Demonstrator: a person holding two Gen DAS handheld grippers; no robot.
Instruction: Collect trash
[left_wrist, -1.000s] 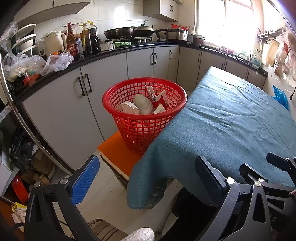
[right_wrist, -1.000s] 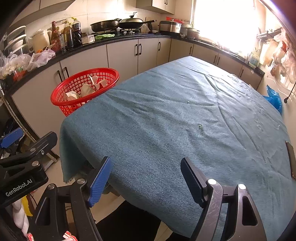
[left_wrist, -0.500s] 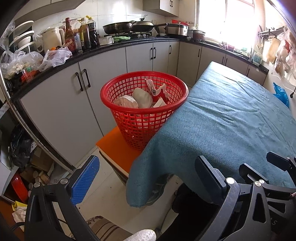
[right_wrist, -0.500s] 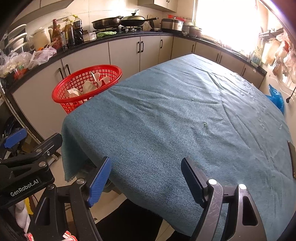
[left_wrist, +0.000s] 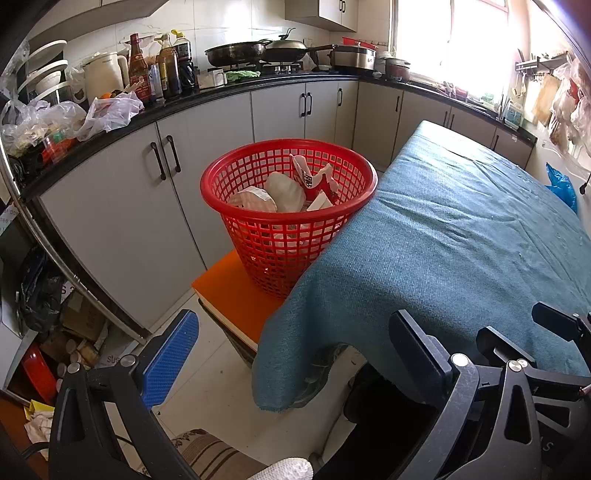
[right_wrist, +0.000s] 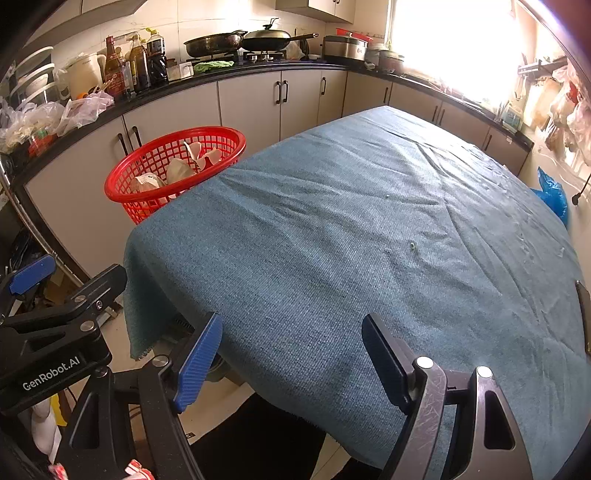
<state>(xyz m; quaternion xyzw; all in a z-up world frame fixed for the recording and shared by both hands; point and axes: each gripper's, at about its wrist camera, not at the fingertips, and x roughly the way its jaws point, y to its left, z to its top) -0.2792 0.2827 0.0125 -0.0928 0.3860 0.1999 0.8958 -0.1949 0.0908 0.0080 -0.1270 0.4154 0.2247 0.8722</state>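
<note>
Both grippers, left gripper (left_wrist: 291, 354) and right gripper (right_wrist: 291, 354), are hovering with fingers wide, holding nothing. Trash (left_wrist: 284, 190) is sitting inside the red basket (left_wrist: 288, 236) beside the tabletop (right_wrist: 369, 240); collecting seems finished, needing only a last check.

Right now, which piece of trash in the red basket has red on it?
The crumpled wrapper at the far side of the red basket; the pieces beside it are plain white or pale.

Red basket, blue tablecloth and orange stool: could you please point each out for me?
red basket (left_wrist: 258, 254): left wrist view, on its front mesh wall.
blue tablecloth (right_wrist: 332, 240): right wrist view, on its bare top.
orange stool (left_wrist: 236, 288): left wrist view, on its seat.
</note>
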